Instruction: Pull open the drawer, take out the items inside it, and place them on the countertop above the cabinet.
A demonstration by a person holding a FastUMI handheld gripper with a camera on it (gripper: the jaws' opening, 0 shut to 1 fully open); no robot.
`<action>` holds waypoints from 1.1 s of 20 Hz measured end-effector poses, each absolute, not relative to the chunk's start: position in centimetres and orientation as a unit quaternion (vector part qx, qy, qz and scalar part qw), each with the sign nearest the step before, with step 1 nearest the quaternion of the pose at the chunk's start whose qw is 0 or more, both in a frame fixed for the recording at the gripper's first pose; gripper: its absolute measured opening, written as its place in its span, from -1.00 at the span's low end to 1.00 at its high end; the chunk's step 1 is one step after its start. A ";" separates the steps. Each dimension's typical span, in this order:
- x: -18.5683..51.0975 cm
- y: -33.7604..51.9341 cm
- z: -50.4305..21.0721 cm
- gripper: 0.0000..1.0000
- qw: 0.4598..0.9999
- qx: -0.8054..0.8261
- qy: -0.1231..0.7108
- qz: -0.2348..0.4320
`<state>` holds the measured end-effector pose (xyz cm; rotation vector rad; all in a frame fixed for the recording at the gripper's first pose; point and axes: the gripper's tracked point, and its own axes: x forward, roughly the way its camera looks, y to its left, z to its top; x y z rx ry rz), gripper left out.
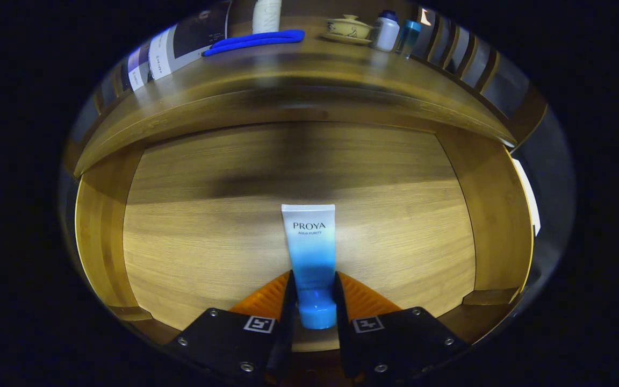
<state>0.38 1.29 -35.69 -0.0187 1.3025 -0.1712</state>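
Open wooden drawer (191,236) with a white-to-blue plastic tube (309,247) lying mid-floor, wooden counter (288,70) above bearing a flat blue strip (256,41), lidded ceramic cup (348,28), two small bottles (386,31) near its right edge.

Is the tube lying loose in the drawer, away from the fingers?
No: the tube sits between the gripper fingers, both pressing its lower end above the drawer floor.

Gripper (314,293) fingers clamping tube (310,252), over open drawer (207,226)

A lidded ceramic cup (348,25) stands on its saucer (345,38). Just beside it stands a white bottle (385,31) with a dark cap, then a teal bottle (407,36). A printed sheet (180,45), possibly a booklet, lies further along.
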 end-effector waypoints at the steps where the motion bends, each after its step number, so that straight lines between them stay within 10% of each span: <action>1: 0.4 1.3 -35.5 -0.31 0.795 -0.009 0.601 -0.080; 22: 0.9 1.3 -21.7 -0.42 0.899 -0.105 0.417 -0.080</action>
